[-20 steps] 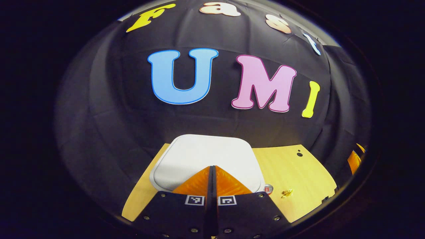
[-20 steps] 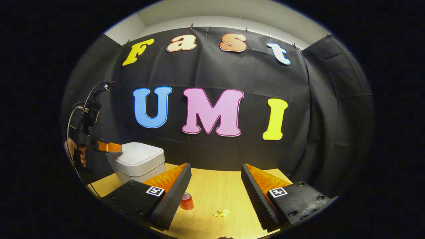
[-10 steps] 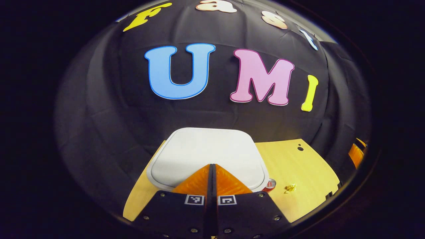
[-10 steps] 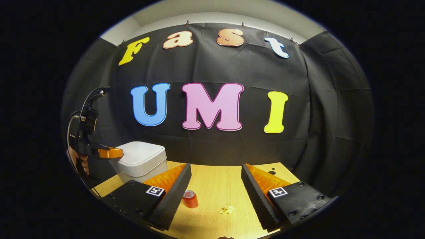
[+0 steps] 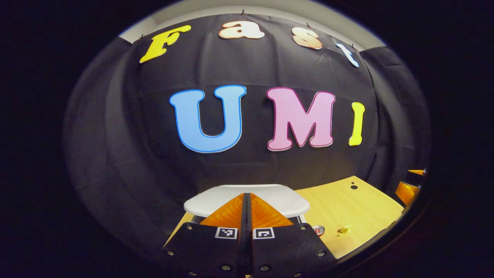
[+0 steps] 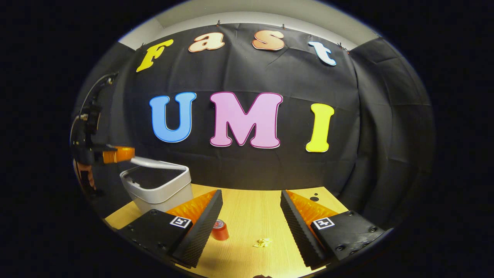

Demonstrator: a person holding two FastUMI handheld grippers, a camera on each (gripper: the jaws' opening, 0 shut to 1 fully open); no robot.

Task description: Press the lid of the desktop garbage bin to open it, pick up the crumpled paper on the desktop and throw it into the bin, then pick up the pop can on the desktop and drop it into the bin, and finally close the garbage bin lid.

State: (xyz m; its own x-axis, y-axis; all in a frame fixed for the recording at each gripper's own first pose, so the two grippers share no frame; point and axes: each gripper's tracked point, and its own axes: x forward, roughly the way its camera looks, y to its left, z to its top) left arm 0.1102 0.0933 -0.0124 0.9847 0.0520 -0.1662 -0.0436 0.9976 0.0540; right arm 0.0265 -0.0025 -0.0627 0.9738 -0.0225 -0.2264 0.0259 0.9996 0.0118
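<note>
The white desktop bin [image 6: 160, 191] stands at the table's back left, its lid [image 6: 156, 164] raised partway so the dark inside shows. My left gripper [image 6: 129, 153] hangs shut just above the lid's left edge. In the left gripper view that gripper [image 5: 247, 199] has its fingers together, and the lid [image 5: 278, 199] lies flat right beyond them. A red pop can [image 6: 220, 230] stands on the table beside my right gripper's left finger, and a small yellow crumpled paper [image 6: 263, 243] lies between the open fingers of my right gripper [image 6: 251, 202]. The can [image 5: 318, 230] and paper [image 5: 343, 230] also appear low right.
The wooden table [image 6: 251, 208] runs back to the black cloth wall. A dark hole [image 6: 314, 199] marks its far right corner. A hand [image 6: 85, 175] holds the left gripper at the left edge.
The bin's lid has sprung up from shut to partly open. My left gripper rose with it. The right gripper has barely moved.
</note>
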